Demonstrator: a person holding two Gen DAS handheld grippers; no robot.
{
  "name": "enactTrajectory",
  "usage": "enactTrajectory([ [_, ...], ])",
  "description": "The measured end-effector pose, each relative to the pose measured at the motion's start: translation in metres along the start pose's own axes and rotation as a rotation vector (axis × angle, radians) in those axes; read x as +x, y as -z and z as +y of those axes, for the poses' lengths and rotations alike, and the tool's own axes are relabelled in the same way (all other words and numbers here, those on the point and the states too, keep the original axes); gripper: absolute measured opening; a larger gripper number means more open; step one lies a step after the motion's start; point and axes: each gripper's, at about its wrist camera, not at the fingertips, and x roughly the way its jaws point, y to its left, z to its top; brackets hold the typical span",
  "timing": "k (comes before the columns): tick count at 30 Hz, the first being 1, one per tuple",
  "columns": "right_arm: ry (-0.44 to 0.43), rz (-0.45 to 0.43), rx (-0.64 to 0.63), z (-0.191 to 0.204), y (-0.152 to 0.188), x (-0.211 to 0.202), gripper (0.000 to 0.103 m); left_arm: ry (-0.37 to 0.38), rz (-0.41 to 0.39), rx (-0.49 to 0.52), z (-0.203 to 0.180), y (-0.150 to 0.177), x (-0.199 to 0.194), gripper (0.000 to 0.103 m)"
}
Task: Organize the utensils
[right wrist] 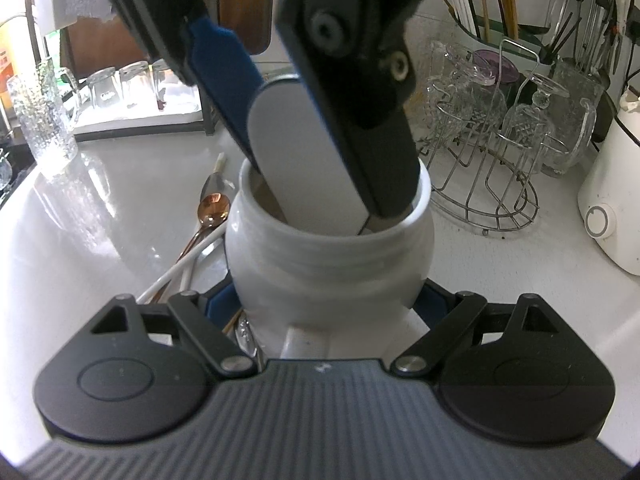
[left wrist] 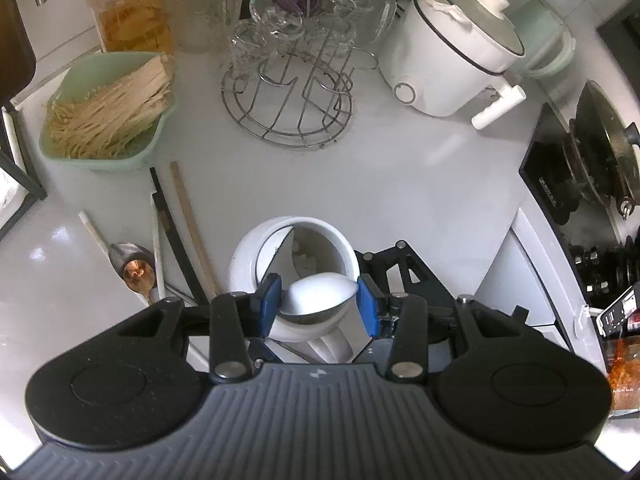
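A spoon point(left wrist: 320, 294) is pinched by its bowl between the blue pads of the left gripper point(left wrist: 318, 300), low in the centre of the left wrist view, directly above the mouth of the white jar point(left wrist: 298, 248). In the right wrist view, the same spoon point(right wrist: 296, 152) is seen angled down from the upper centre, its lower end already inside the jar point(right wrist: 328, 240). The jar's belly is clamped between the fingers of the right gripper point(right wrist: 328, 304), at the lower centre of that frame.

The step in hand is judged to be the lowering of the spoon into the jar. It would be done best if the jar were kept braced, the spoon sunk until its end is near the bottom, and the pads only then parted, so that a drop and a knock on the glaze are avoided.

The jar is glossy ceramic, round-bellied with a narrower neck. The spoon is smooth and pale with a mirror-bright underside. At the left of the left wrist view, more utensils point(left wrist: 160, 248) lie on the shiny white counter point(left wrist: 400, 168): thin sticks and a copper-toned spoon.
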Motion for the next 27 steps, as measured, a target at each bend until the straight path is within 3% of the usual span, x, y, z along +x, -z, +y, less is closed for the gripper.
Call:
enactTrajectory([
  [6,0.004,0.001,0.002,0.001,0.0,0.0,0.091,-0.004,-0.037,-0.004,0.0,0.003,-0.009,0.053],
  [14,0.007,-0.002,0.012,0.002,0.002,-0.002,0.091,-0.009,-0.118,-0.007,0.001,0.006,-0.03,0.053],
  [18,0.009,-0.004,0.016,0.003,0.003,-0.004,0.091,-0.003,-0.179,-0.022,0.001,0.011,-0.043,0.053],
  [27,0.008,-0.016,0.019,0.002,0.005,-0.005,0.091,-0.078,-0.358,0.002,-0.006,0.037,-0.07,0.053],
])
